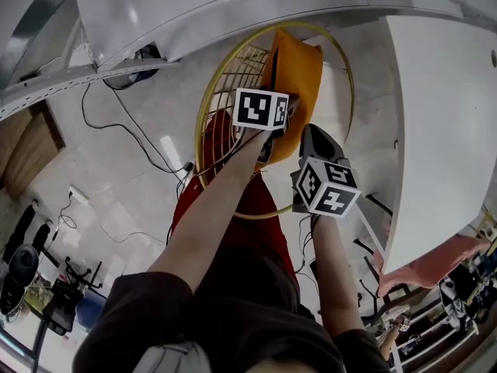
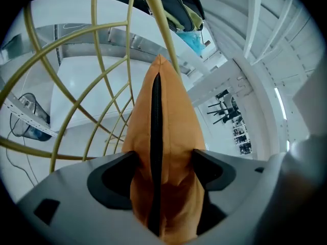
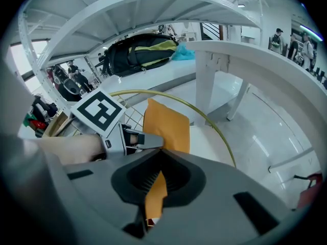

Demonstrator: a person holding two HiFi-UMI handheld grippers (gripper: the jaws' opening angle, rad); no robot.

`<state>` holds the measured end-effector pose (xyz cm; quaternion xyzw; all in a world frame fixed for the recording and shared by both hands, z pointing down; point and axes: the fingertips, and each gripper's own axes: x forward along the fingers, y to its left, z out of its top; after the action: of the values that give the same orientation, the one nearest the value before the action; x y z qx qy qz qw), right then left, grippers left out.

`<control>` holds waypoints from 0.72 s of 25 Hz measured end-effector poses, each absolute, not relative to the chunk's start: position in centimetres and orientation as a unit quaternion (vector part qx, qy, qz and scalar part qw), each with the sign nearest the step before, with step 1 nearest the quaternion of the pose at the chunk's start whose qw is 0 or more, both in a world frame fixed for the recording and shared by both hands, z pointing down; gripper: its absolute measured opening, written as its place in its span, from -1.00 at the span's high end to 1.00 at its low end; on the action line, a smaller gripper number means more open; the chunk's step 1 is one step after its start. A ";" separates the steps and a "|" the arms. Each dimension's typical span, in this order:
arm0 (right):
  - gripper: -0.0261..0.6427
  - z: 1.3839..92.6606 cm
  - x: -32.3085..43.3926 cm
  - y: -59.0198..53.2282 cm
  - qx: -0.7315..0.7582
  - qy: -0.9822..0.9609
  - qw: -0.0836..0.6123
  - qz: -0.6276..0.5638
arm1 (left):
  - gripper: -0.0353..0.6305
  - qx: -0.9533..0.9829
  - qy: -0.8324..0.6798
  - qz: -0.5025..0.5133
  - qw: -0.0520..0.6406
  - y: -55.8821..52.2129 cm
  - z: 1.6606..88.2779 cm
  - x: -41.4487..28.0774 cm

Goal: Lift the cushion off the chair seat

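Left tool (image 2: 163, 160): your jaws stand wide and pinch the orange fabric cushion (image 2: 168, 111). One pad presses each flank, and the fabric narrows where they bite.

Right tool (image 3: 157, 151): your jaws are pressed together on a thin edge of the same cushion (image 3: 166, 124). A strip of orange cloth runs down through the closed gap.

Both tools, head view: the left tool (image 1: 276, 134) and right tool (image 1: 301, 160) sit close together at the cushion's near side, both angled steeply down.

Cushion, appearance: plain orange cover, softly padded and tapering to a corner at the far end. A black zip (image 2: 156, 116) runs straight along the edge that faces your left tool. There is a little creasing near the pinch.

Cushion, position: it (image 1: 299, 76) stands on edge inside the round rim of the gold wire chair (image 1: 200, 123), against its lattice back (image 2: 93, 45). No view shows whether its lower edge touches the seat.

Surroundings: a black-and-yellow backpack (image 3: 140, 52) lies on a white counter (image 3: 168, 78) beyond the chair.
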<state>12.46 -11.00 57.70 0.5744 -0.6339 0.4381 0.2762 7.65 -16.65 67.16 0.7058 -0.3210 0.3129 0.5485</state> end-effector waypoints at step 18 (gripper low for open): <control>0.87 61.8 14.1 -9.1 0.577 -0.577 0.291 0.499 | -0.09 0.699 -0.351 0.345 0.518 -16.4 68.3 9.6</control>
<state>14.11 -9.14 61.83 0.5774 -0.5770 0.4992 0.2908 9.58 -16.41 68.30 0.6992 -0.3511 0.3453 0.5183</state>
